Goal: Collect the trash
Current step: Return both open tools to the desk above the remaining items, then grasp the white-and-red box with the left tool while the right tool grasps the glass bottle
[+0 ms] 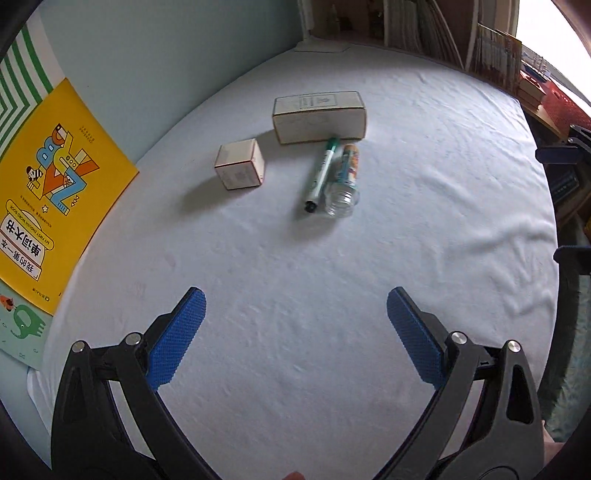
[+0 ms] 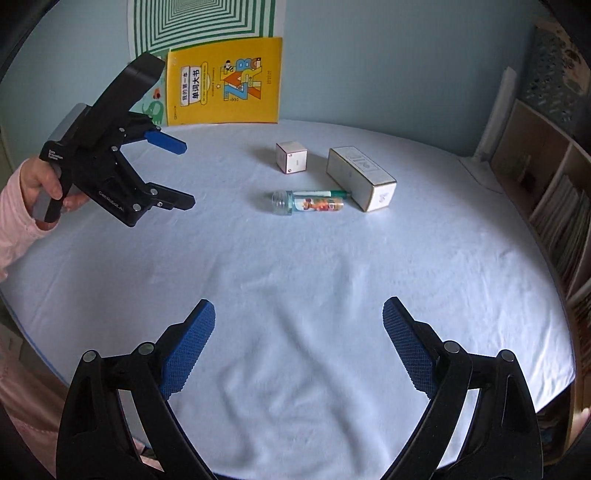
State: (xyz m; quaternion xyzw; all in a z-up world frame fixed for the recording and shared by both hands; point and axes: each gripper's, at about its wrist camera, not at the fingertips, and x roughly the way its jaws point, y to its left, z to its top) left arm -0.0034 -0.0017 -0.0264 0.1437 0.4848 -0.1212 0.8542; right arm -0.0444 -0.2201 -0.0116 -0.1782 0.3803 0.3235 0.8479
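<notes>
Left gripper (image 2: pixel 181 173): jaws wide, empty, level with small box (image 2: pixel 291 157). Bottle (image 2: pixel 310 202), marker (image 1: pixel 320 173) alongside, touching long box (image 2: pixel 360 182): ahead of right gripper (image 2: pixel 298 341), axis crosswise. Right jaws spread, empty. Left nearer, probably.

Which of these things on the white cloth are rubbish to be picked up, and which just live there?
Probably trash: small box; long box; empty bottle; perhaps the green marker.

Just there: yellow book; green striped poster; bookshelf; white cloth.
</notes>
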